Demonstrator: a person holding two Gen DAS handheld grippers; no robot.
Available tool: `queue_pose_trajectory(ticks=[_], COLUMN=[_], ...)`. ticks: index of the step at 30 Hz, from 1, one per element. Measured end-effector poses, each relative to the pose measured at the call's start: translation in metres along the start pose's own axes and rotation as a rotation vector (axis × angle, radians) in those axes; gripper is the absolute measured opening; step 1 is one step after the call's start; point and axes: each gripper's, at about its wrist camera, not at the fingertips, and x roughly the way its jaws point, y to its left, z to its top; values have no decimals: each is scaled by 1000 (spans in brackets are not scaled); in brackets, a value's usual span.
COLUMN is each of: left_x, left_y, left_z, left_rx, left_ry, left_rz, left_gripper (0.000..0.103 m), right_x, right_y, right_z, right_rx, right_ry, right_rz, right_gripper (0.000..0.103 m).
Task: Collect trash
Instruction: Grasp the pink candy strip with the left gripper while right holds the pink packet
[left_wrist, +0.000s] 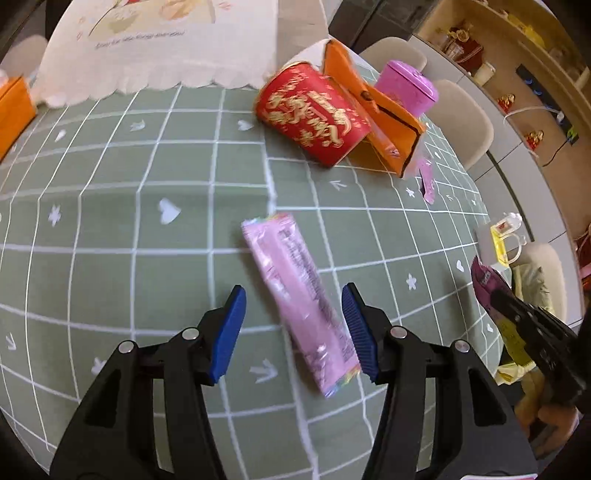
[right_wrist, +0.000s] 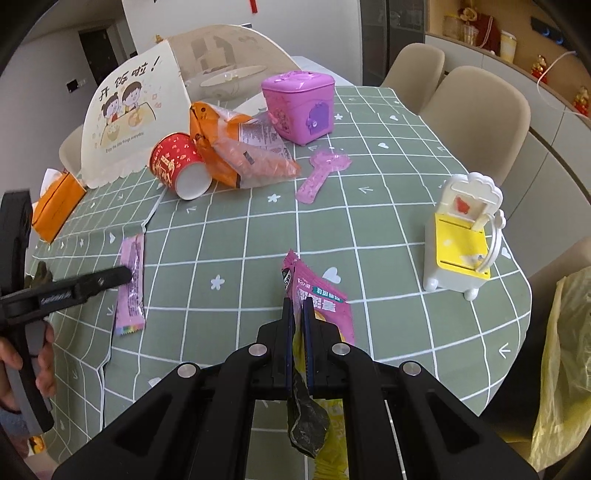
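My left gripper (left_wrist: 293, 314) gapes over the pink wrapper (left_wrist: 299, 295) — untouched; my right gripper (right_wrist: 298, 317) pinches a magenta snack packet (right_wrist: 317, 295).

right tool (right_wrist: 297, 314) clamped on magenta wrapper (right_wrist: 321, 295) | pink wrapper (right_wrist: 130, 284) flat on tablecloth (right_wrist: 388, 240)

Beige chairs (right_wrist: 476, 110) line the green-checked table (right_wrist: 388, 240) beside shelving (left_wrist: 517, 74).
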Motion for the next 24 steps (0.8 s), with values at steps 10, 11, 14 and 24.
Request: queue_pose_trajectory(ticks=[10,11,14,24], left_x=[9,6,-8,-66], left_y=[-35,-35,-38,-106], left_z=[-8,-9,-10,-4], left_rx=[156,150,126,156], left_ry=[-26,-35,-61,-170], left_rz=[101,82,-4,-177], left_gripper=[17,17,17,17], right_x=[-15,-17,-27,-95], right_y=[6,6,2,-39], right_z=[-1,-1,1,9], right_rx=[-31,-32,-24,-50], right_ry=[-22,-29,-52,-198], right_rz=[0,4,36,59], right_gripper=[7,7,7,7])
